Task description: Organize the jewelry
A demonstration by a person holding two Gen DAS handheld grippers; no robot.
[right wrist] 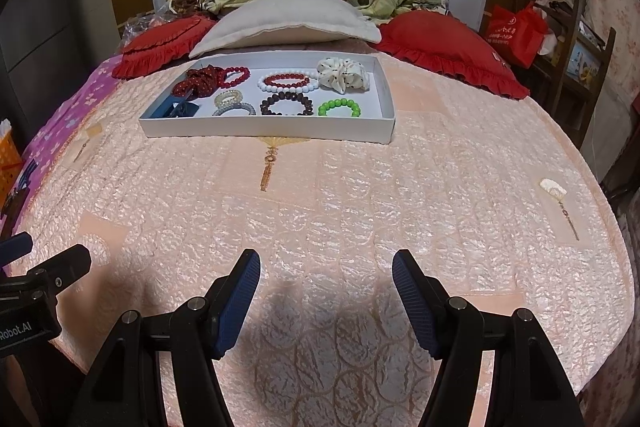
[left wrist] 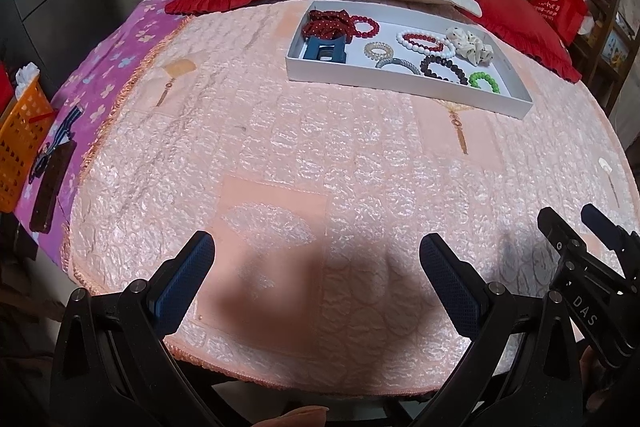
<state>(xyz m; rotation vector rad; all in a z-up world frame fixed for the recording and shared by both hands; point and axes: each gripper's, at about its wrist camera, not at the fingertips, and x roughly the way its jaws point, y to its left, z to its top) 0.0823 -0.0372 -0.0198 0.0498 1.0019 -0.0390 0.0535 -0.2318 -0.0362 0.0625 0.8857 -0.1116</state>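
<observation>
A white tray point(right wrist: 272, 133) lies on the far part of the pink bedspread, also in the left wrist view point(left wrist: 400, 85). In it are a green bead bracelet point(right wrist: 339, 107), a dark bead bracelet point(right wrist: 286, 103), a red-and-white bead bracelet point(right wrist: 287, 81), a red bead bracelet point(right wrist: 235, 76), a white scrunchie point(right wrist: 343, 74), a red dotted scrunchie point(right wrist: 198, 81), coil hair ties point(right wrist: 229, 99) and a blue clip point(right wrist: 176, 109). My left gripper point(left wrist: 316, 259) is open and empty near the bed's front edge. My right gripper point(right wrist: 326, 275) is open and empty, far short of the tray.
A beige pillow point(right wrist: 288, 23) and two red cushions point(right wrist: 448, 47) lie behind the tray. An orange basket point(left wrist: 20, 147) stands off the bed's left side. A red bag point(right wrist: 516, 31) sits on a rack at the right. A dark strip point(left wrist: 50, 187) lies on the purple sheet.
</observation>
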